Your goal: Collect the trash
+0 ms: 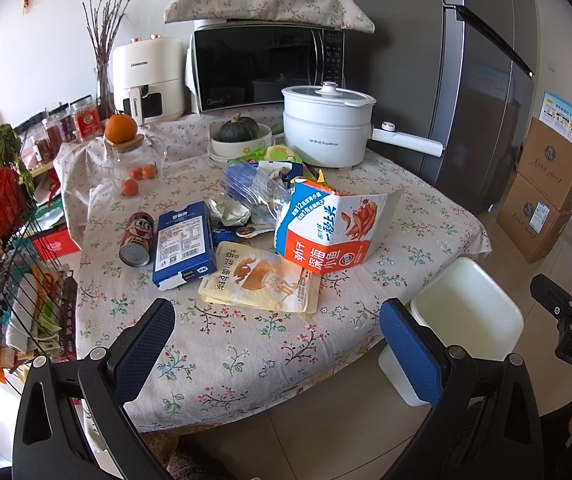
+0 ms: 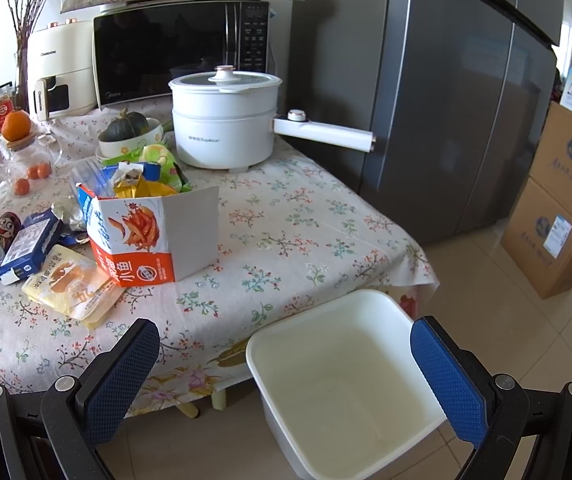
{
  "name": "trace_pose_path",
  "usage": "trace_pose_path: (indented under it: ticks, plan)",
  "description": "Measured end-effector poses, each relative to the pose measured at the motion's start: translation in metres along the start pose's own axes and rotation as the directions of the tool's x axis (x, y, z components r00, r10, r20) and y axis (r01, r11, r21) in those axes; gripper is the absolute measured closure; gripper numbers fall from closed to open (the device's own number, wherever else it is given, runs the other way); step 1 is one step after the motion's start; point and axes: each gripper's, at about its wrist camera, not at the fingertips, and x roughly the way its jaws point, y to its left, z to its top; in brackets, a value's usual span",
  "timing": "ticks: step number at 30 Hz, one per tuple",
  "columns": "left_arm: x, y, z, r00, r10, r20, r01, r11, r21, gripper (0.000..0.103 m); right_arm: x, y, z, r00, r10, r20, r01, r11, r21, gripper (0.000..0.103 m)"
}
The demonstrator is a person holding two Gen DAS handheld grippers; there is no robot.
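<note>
Trash lies on the floral tablecloth: an orange-and-blue snack carton (image 1: 328, 228) (image 2: 142, 236) stuffed with wrappers, a yellow pouch (image 1: 260, 278) (image 2: 72, 284), a blue box (image 1: 184, 242) (image 2: 30, 246), a red can (image 1: 138, 238) (image 2: 0, 236) on its side and a crumpled clear plastic bottle (image 1: 250, 192). A white bin (image 1: 472, 320) (image 2: 350, 376) stands empty on the floor by the table's corner. My left gripper (image 1: 278, 336) hovers open over the table's near edge. My right gripper (image 2: 286, 364) is open above the bin's near rim. Neither holds anything.
A white electric pot (image 1: 328, 124) (image 2: 226, 116), a bowl with a squash (image 1: 240, 138), a glass jar with oranges (image 1: 134, 160), a microwave (image 1: 266, 68) and an air fryer (image 1: 148, 78) sit at the back. A grey fridge (image 2: 438, 100) and cardboard boxes (image 2: 562, 208) stand right; a wire rack (image 1: 10, 248) left.
</note>
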Motion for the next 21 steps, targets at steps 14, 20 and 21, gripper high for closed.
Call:
trace_pose_path:
  ticks: [14,20,21]
  plan:
    - [-0.0019,0.0025,0.0019,1.000,-0.002,-0.003,0.002,1.000,-0.001,0.000,0.0011,-0.0011,-0.0018,1.000,-0.002,-0.009,0.002,1.000,0.001,0.000]
    - [-0.0021,0.0030,0.0020,1.000,-0.003,-0.004,0.003,1.000,-0.002,0.000,0.0002,0.0001,-0.0007,1.000,-0.005,-0.009,0.005,1.000,-0.001,0.000]
    - [-0.0018,0.0033,0.0018,1.000,-0.003,-0.006,0.002,1.000,-0.002,0.000,0.0001,-0.0002,-0.0005,1.000,-0.006,-0.009,0.006,1.000,0.000,0.000]
